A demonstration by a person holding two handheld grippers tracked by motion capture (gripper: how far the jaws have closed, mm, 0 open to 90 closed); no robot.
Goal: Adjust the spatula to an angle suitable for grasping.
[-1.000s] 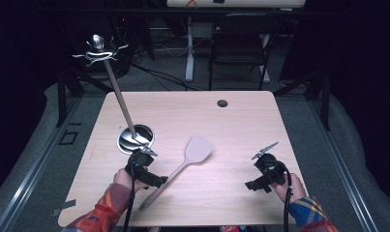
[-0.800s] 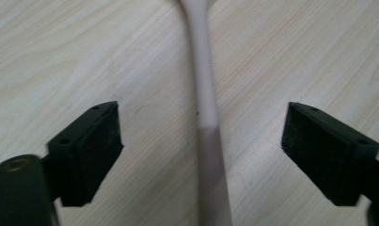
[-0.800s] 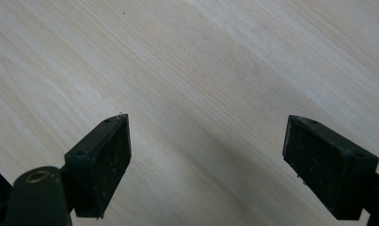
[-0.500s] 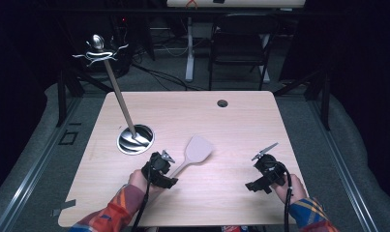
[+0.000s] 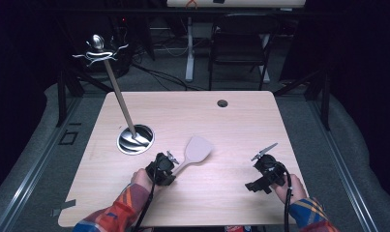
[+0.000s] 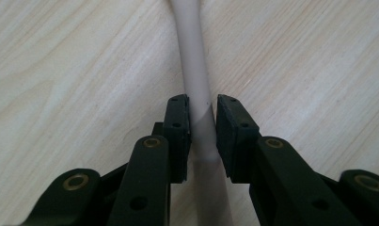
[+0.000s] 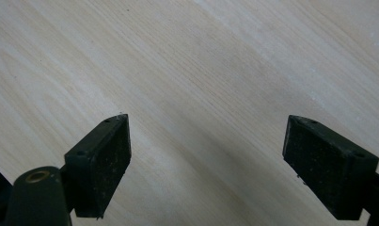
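Note:
A pale beige spatula (image 5: 198, 149) lies on the wooden table (image 5: 221, 125), blade toward the far side, handle running back to my left hand. My left gripper (image 5: 173, 164) has just been closing, and its pads now press on either side of the spatula's handle (image 6: 193, 56). In the left gripper view the handle runs straight up between the two black pads of that gripper (image 6: 203, 113). My right gripper (image 5: 262, 174) rests near the table's front right. Its jaws stand wide open (image 7: 206, 141) over bare wood with nothing between them.
A round metal base (image 5: 135, 140) at the left carries a slanted pole topped with curled hooks (image 5: 98, 48). A small cable hole (image 5: 222, 103) sits near the far edge. A dark chair (image 5: 238, 48) stands beyond the table.
My left gripper moved right from beside the metal base to the spatula's handle and closed on it. The spatula has kept its place. The right gripper has not moved.

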